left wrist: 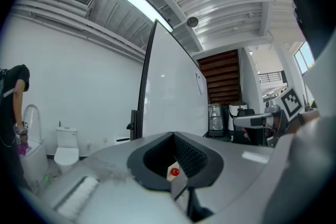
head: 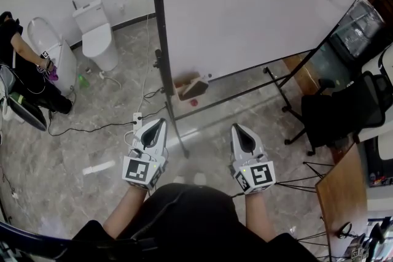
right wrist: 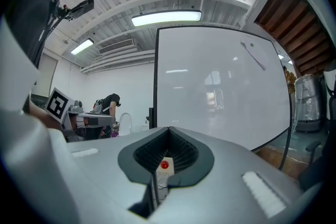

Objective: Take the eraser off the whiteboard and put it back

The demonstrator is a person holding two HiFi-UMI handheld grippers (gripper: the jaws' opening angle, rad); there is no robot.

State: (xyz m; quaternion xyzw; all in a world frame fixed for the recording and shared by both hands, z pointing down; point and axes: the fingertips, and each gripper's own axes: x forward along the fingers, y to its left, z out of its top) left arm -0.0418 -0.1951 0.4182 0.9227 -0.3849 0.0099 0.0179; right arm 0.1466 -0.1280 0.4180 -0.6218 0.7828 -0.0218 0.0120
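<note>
The whiteboard [head: 258, 3] stands on a black wheeled frame ahead of me. A brown and red eraser [head: 195, 88] rests at its lower left edge, by the black upright. My left gripper [head: 158, 127] and right gripper [head: 239, 131] are held side by side in front of my body, both short of the board and pointing toward it. Both are shut with nothing between the jaws. The board fills the middle of the left gripper view [left wrist: 170, 92] and the right gripper view [right wrist: 220, 86]; the eraser does not show in either.
A white toilet [head: 98, 34] stands at the far left wall, with a person [head: 24, 67] bent over a second toilet beside it. Cables and a power strip [head: 137, 123] lie on the marble floor. A black office chair [head: 334, 113] and a wooden table [head: 341, 193] stand to the right.
</note>
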